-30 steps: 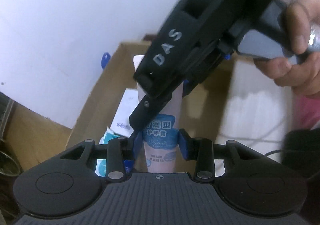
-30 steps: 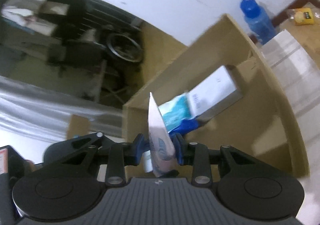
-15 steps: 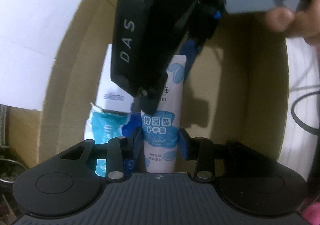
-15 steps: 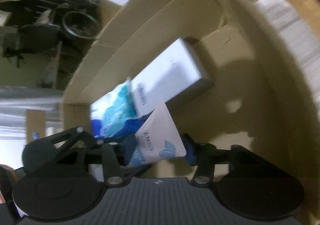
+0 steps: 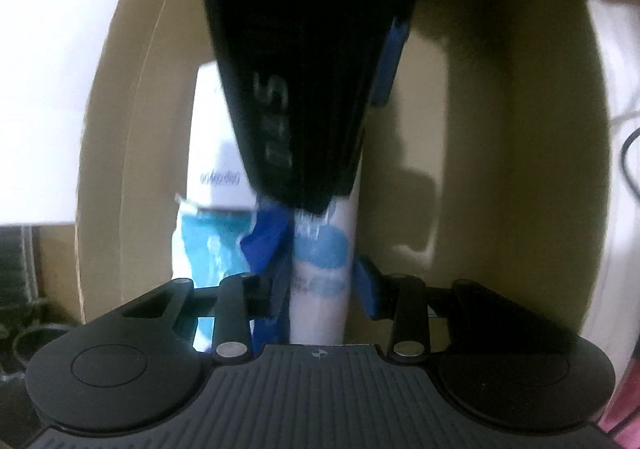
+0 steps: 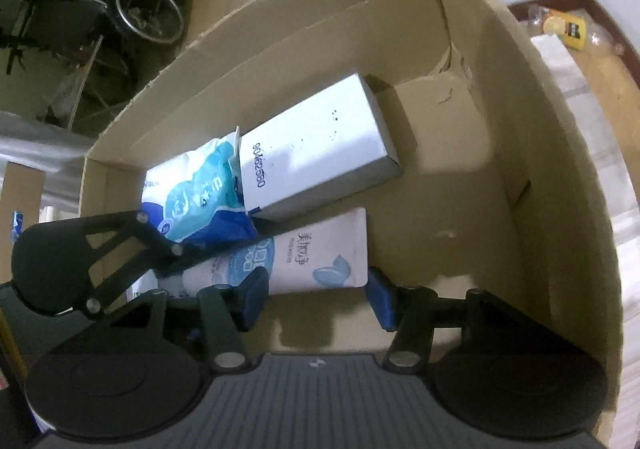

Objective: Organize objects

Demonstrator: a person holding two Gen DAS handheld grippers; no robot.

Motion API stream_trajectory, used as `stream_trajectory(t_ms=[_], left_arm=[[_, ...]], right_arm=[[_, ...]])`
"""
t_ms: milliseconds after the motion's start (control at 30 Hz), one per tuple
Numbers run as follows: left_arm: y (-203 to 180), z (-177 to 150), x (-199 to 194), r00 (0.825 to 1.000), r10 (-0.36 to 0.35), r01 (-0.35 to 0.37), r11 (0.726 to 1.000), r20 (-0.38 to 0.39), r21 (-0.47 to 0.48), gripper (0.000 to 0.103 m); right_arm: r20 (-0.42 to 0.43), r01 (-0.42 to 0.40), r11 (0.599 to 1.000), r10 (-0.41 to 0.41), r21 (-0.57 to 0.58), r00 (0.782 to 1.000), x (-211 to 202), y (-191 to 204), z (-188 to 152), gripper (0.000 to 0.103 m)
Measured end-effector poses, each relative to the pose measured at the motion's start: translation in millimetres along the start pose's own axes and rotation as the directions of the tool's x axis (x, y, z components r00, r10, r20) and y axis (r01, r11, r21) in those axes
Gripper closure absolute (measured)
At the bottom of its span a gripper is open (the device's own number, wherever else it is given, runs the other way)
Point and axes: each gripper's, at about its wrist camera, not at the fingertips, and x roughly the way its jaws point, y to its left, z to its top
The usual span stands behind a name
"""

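Cardboard box (image 6: 500, 97) fills both views, open-topped. Inside, a white carton (image 6: 316, 153) lies at about 11 o'clock of the box floor, a blue-and-white soft pack (image 6: 196, 189) touching its 9 o'clock end. Just beside the carton at 6 o'clock lies the hand-cream tube (image 6: 304, 257). The left gripper (image 5: 320, 285) clamps the tube near its cap end. The right gripper (image 6: 316, 295), jaws just opened, stands released, pads clear of the tube's flat end.

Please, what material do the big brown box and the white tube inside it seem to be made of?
Big brown box: probably corrugated cardboard, matte; torn, creased flaps show it. White tube: probably soft plastic, smooth with slight sheen; flat crimped end and printed label suggest it.
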Motion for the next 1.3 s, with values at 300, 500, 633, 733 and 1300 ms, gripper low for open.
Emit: stream_trajectory(t_ms=[300, 500, 633, 733, 1300], left_arm=[[3.1, -15.7, -38.5, 0.99, 0.076, -0.055, 0.984, 0.122, -0.17, 0.063], [-10.7, -28.3, -88.9, 0.972, 0.122, -0.075, 0.971, 0.199, -0.228, 0.06], [-32.8, -37.6, -120.0, 0.941, 0.052, 0.054, 0.952, 0.333, -0.3, 0.056], [-57.9, -47.1, -134.2, 0.922, -0.013, 0.155, 0.928, 0.387, -0.339, 0.051], [-71.7, -107.3, -70.1, 0.958, -0.096, 0.2, 0.901, 0.272, -0.385, 0.087]], right_arm=[[0.101, -0.027, 0.998, 0.034, -0.062, 0.994, -29.0, 0.5, 3.2, 0.046], [0.21, -0.027, 0.978, 0.071, -0.207, 0.975, -86.8, 11.6, -8.1, 0.046], [0.202, -0.001, 0.926, 0.083, -0.376, 0.976, -112.9, 10.5, -34.4, 0.039], [0.174, 0.025, 0.87, 0.07, -0.492, 0.982, -116.4, 7.6, -57.5, 0.033], [0.244, 0.291, 0.641, -0.163, -0.71, 0.956, -84.6, 33.7, -112.3, 0.052]])
